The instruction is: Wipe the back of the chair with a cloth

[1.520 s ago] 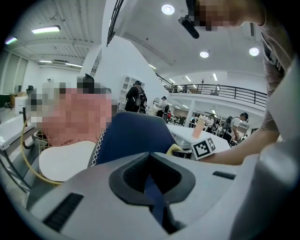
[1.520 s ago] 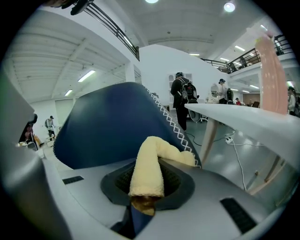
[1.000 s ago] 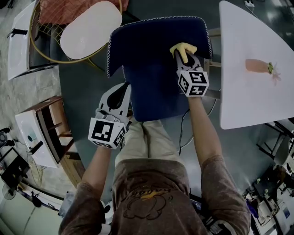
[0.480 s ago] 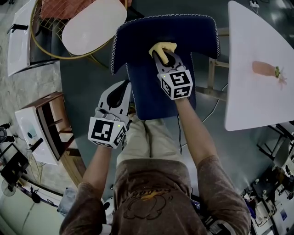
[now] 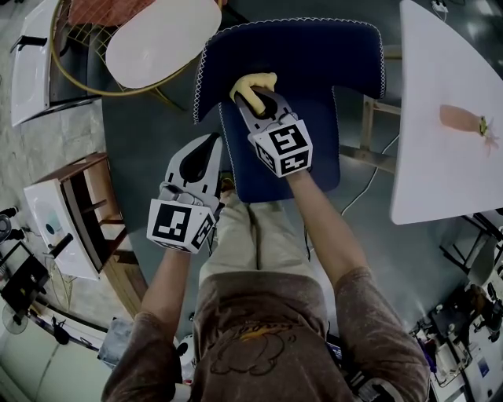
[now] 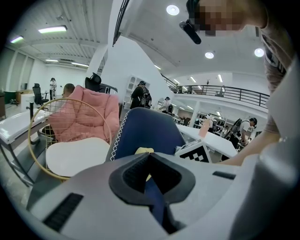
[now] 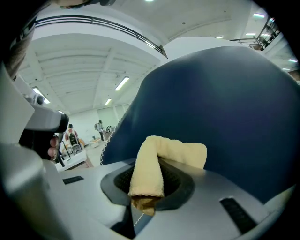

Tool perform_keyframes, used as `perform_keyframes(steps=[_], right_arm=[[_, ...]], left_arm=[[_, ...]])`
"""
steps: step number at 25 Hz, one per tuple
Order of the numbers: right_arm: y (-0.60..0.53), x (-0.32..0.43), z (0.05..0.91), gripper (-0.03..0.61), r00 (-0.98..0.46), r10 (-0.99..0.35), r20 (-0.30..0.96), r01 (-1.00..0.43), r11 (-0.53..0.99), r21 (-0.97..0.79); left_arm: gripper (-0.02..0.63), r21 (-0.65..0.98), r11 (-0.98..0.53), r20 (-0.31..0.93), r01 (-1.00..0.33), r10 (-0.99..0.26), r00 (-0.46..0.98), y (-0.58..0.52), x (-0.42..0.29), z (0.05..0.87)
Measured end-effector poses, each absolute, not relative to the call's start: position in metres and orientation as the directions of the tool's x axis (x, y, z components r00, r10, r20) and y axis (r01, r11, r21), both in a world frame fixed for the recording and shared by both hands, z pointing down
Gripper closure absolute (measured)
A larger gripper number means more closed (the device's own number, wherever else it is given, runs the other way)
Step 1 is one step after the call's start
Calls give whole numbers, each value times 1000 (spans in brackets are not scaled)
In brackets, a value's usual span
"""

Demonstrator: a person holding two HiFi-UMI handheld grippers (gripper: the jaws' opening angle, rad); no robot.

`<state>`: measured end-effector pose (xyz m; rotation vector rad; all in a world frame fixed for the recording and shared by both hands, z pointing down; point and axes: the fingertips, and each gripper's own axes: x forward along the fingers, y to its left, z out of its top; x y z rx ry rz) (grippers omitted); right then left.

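Observation:
The dark blue chair (image 5: 314,51) stands in front of me, its back at the top of the head view and its seat below. My right gripper (image 5: 253,94) is shut on a folded yellow cloth (image 5: 253,81) and presses it against the left-centre of the chair back. In the right gripper view the cloth (image 7: 154,164) drapes over the jaws (image 7: 147,187) with the blue back (image 7: 220,108) filling the frame behind. My left gripper (image 5: 212,141) is held shut beside the seat's left edge, with nothing in it. Its own view (image 6: 152,187) looks up at the chair (image 6: 145,131).
A white table (image 5: 448,180) stands to the right with a small orange object (image 5: 464,120) on it. A gold wire chair with a white seat (image 5: 161,43) and pink cushion (image 5: 102,9) is at the upper left. A wooden cabinet (image 5: 78,212) is at the left.
My right gripper has slid the yellow cloth leftward across the chair back, from its right side to left of centre. The left gripper has barely moved.

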<state>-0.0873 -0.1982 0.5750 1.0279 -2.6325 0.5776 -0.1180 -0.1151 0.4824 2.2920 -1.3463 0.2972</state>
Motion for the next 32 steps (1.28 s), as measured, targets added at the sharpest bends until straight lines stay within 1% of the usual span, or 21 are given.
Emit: perform_keyframes(steps=[7, 11, 14, 19, 24, 32], right_arm=[[-175, -115, 567, 503, -792, -514, 329, -602, 747, -281], [-172, -111, 566, 502, -790, -529, 308, -609, 734, -300], [-172, -98, 567, 503, -770, -557, 312, -635, 719, -283], [-180, -45, 582, 503, -673, -652, 348, -738, 624, -258], [-182, 32, 600, 503, -536, -744, 400, -844, 486, -228], [-166, 139, 631, 503, -346, -801, 490, -938, 312, -152]], left_arm=[[604, 279, -422, 403, -862, -763, 504, -117, -121, 488], [604, 280, -428, 408, -859, -757, 510, -116, -121, 492], [604, 275, -435, 416, -858, -751, 514, -114, -119, 495], [604, 277, -450, 429, -849, -732, 529, -112, -112, 503], [604, 286, -476, 425, -831, -715, 556, -112, -98, 511], [604, 298, -500, 430, -813, -690, 582, -111, -86, 523]])
